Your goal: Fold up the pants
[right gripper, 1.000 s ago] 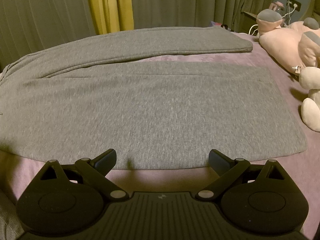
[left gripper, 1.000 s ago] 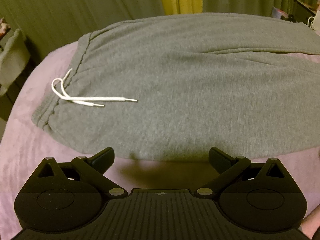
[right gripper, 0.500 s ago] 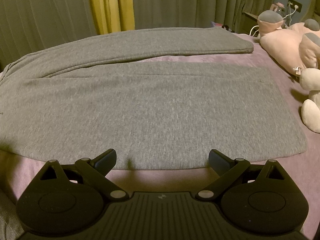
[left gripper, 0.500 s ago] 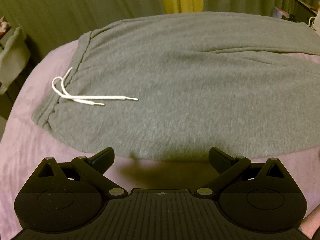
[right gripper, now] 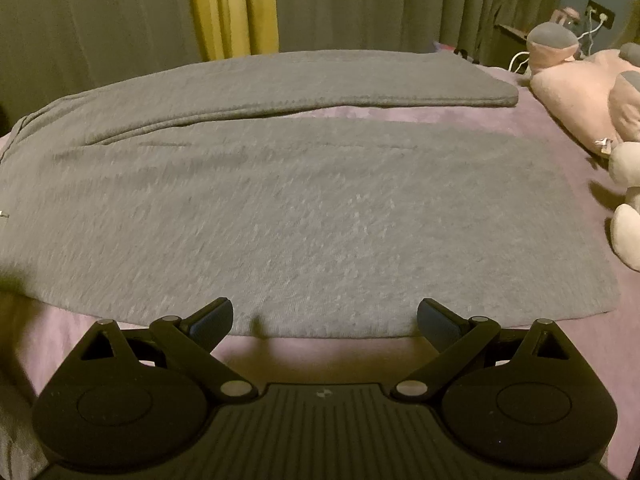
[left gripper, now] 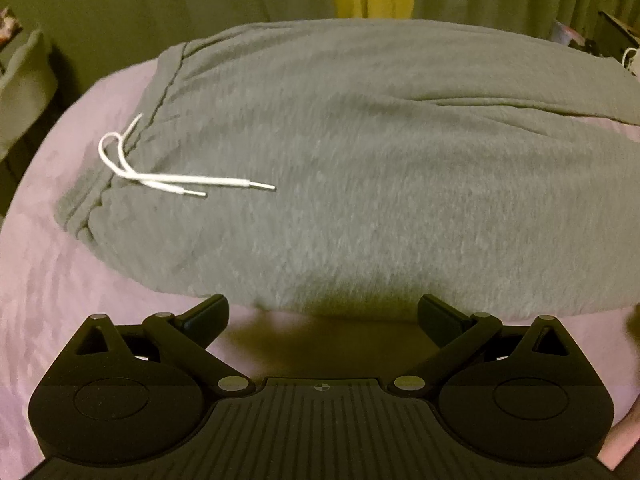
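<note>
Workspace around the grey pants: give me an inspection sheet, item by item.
Surface: pink bedspread, soft.
Job's things: grey pants spread flat, both legs apart, unfolded; white drawstring lying loose on the waistband end.
Clutter: pink plush toy and a white plush toy beside the leg hems.
Grippers: left gripper open, at the near edge of the pants; right gripper open, at the near leg's edge.
Cables: white cable at a wall socket.
Surroundings: grey curtains, yellow curtain.

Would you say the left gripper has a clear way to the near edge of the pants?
Probably yes: the left gripper is open just short of the pants, with only bare bedsheet between.
</note>
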